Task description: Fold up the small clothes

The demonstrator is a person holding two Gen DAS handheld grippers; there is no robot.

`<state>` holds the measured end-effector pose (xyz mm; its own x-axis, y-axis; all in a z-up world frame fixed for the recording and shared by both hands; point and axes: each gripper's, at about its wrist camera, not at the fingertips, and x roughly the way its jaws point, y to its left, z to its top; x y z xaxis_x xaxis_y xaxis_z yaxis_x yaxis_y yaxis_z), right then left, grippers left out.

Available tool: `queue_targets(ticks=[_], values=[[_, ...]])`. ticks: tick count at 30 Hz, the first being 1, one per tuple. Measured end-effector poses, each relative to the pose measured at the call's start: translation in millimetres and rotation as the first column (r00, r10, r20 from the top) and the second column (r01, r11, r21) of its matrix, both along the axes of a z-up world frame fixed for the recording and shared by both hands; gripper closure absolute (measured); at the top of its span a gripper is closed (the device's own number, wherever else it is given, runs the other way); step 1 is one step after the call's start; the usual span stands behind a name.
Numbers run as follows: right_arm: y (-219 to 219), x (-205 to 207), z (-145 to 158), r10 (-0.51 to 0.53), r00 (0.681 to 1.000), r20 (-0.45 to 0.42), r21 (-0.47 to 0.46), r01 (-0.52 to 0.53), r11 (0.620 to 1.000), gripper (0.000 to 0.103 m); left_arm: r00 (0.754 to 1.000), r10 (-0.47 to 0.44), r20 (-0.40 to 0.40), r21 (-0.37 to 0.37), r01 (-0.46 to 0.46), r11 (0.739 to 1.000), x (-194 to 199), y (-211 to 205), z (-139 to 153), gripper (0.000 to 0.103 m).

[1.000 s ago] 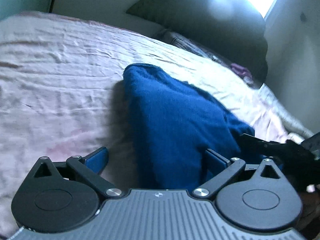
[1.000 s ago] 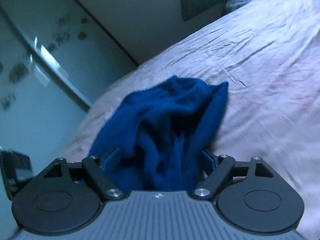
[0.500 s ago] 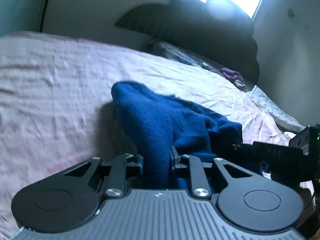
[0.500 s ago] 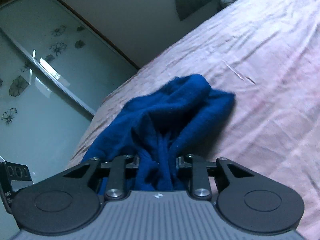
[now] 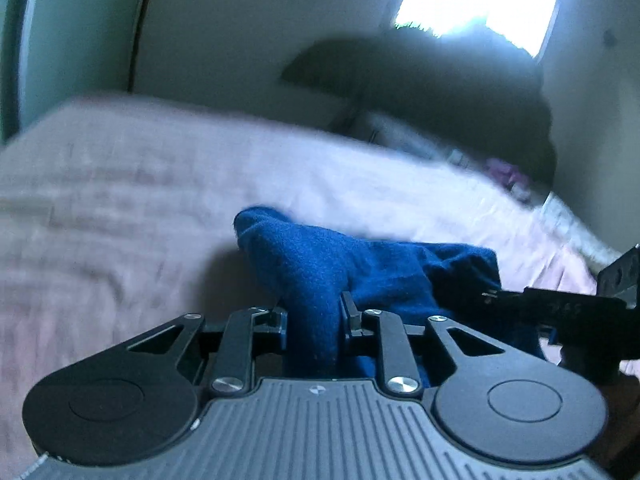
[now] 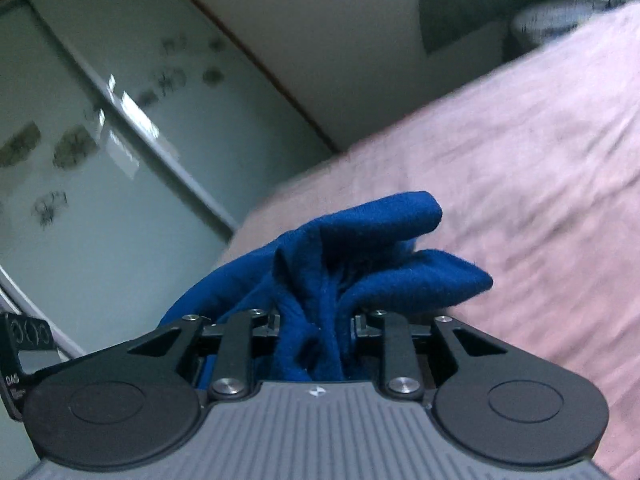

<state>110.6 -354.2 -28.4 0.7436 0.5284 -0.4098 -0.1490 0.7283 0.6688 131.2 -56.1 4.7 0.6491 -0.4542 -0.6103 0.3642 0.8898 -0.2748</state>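
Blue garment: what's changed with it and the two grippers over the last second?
Both grippers went from open around the cloth to shut on it. The left gripper and right gripper now pinch bunched folds of the blue garment and have lifted it, so more wall shows behind. The pink bedsheet stayed as it was.

A pink-sheeted bed (image 5: pixel 140 208) fills the room, a bright window (image 5: pixel 480 0) at one o'clock, pale flower-printed sliding doors (image 6: pixel 80 152) at ten o'clock.
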Motion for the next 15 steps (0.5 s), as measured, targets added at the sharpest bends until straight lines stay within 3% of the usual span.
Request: queue_targets(ticks=[2, 6, 9, 11, 14, 15], values=[[6.7, -2.3, -15.9, 0.008, 0.998, -0.066, -0.016, -0.009, 1.0, 0.071, 0.998, 0.017, -0.053, 0.005, -0.016, 1.0, -0.9, 7.2, -16.0, 0.074], [2.2, -25.9, -24.1, 0.02, 0.997, -0.075, -0.016, -0.021, 1.0, 0.049, 0.999, 0.048, -0.023, -0.014, -0.048, 0.999, -17.7, 21.9, -20.3, 0.047], [-8.6, -43.8, -26.5, 0.01, 0.996, -0.085, -0.015, -0.011, 1.0, 0.045, 0.999, 0.026, -0.025, -0.023, -0.027, 0.999, -31.3, 28.2, -20.3, 0.03], [-12.5, -53.3, -32.3, 0.023, 0.995, -0.098, 0.017, -0.022, 1.0, 0.045, 0.999, 0.003, -0.053, -0.027, -0.004, 1.0, -39.0, 28.6, -25.0, 0.03], [-6.6, -67.2, -38.3, 0.072, 0.994, -0.084, 0.059, -0.067, 0.996, 0.045, 0.994, -0.046, -0.097, -0.027, 0.043, 0.999, -53.9, 23.2, -39.0, 0.039], [-1.0, -68.6, -36.8, 0.083, 0.993, -0.08, 0.05, -0.079, 0.996, 0.046, 0.997, -0.047, -0.063, 0.006, 0.048, 0.999, -60.7, 18.7, -38.2, 0.057]])
